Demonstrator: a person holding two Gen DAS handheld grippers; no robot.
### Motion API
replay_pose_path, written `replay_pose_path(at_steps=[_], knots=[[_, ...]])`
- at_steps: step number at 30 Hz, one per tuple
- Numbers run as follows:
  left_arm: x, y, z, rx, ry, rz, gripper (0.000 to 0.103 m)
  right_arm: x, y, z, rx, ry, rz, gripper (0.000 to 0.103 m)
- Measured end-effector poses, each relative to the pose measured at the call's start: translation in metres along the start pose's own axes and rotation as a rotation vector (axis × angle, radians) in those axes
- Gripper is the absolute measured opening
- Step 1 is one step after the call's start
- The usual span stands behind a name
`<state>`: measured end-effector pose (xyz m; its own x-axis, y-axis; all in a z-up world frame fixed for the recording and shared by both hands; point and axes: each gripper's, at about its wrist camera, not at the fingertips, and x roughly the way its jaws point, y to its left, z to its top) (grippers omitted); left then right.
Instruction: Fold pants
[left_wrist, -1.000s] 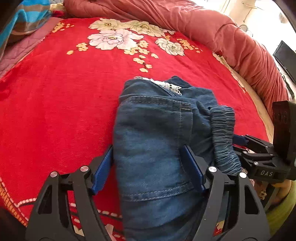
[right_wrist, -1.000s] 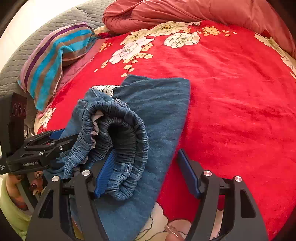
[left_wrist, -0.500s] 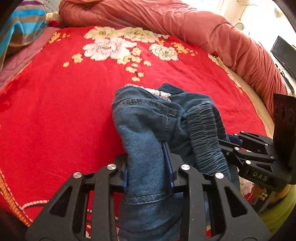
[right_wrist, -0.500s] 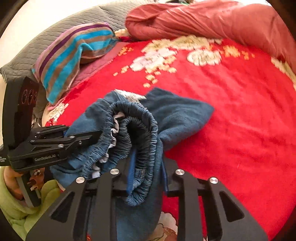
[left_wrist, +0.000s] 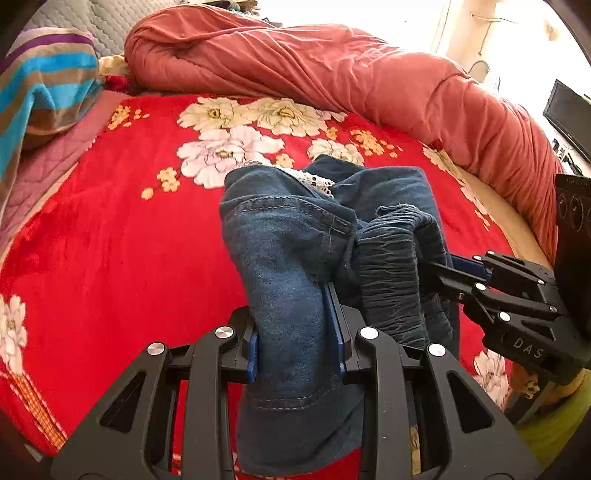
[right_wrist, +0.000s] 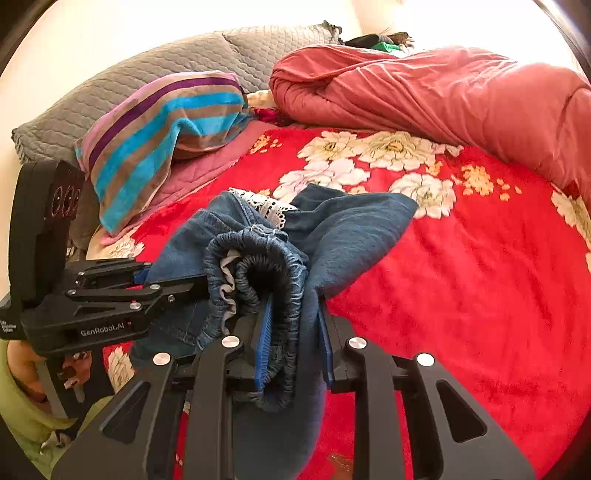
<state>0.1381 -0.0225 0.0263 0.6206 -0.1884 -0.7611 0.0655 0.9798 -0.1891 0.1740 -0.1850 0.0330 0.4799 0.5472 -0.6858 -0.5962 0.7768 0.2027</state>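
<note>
Blue denim pants (left_wrist: 295, 236) with an elastic waistband (left_wrist: 391, 266) and a strip of white lace (left_wrist: 314, 179) are bunched and lifted off a red floral blanket (left_wrist: 110, 258). My left gripper (left_wrist: 297, 332) is shut on a fold of the denim, its blue pads pressing both sides. My right gripper (right_wrist: 293, 339) is shut on the gathered waistband (right_wrist: 273, 266) of the pants (right_wrist: 351, 221). Each gripper shows in the other's view, the right gripper (left_wrist: 458, 273) to the right and the left gripper (right_wrist: 173, 280) to the left, both biting the same bundle.
A rolled pink-red duvet (left_wrist: 332, 70) lies along the far and right side of the bed. A striped towel (right_wrist: 166, 122) rests on grey quilted pillows (right_wrist: 155, 70) at the far left. A dark screen (left_wrist: 569, 114) stands beyond the bed's right edge. A person's green sleeve (right_wrist: 22, 406) shows at lower left.
Both grippers went from open around the pants to shut on them, then rose, lifting the denim off the blanket and gathering it together.
</note>
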Motion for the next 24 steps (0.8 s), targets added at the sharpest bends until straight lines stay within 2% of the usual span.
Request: replay_pose_path(at_steps=[13,24], knots=[[0.023,0.015,0.019,-0.003,-0.014,0.025,0.021,0.034,-0.008,0.026,-0.019,0.017,-0.042,0.021],[0.041,0.026,0.015,-0.018,0.01,0.039,0.021,0.053,-0.019,0.024,0.001,0.05,-0.109,0.021]])
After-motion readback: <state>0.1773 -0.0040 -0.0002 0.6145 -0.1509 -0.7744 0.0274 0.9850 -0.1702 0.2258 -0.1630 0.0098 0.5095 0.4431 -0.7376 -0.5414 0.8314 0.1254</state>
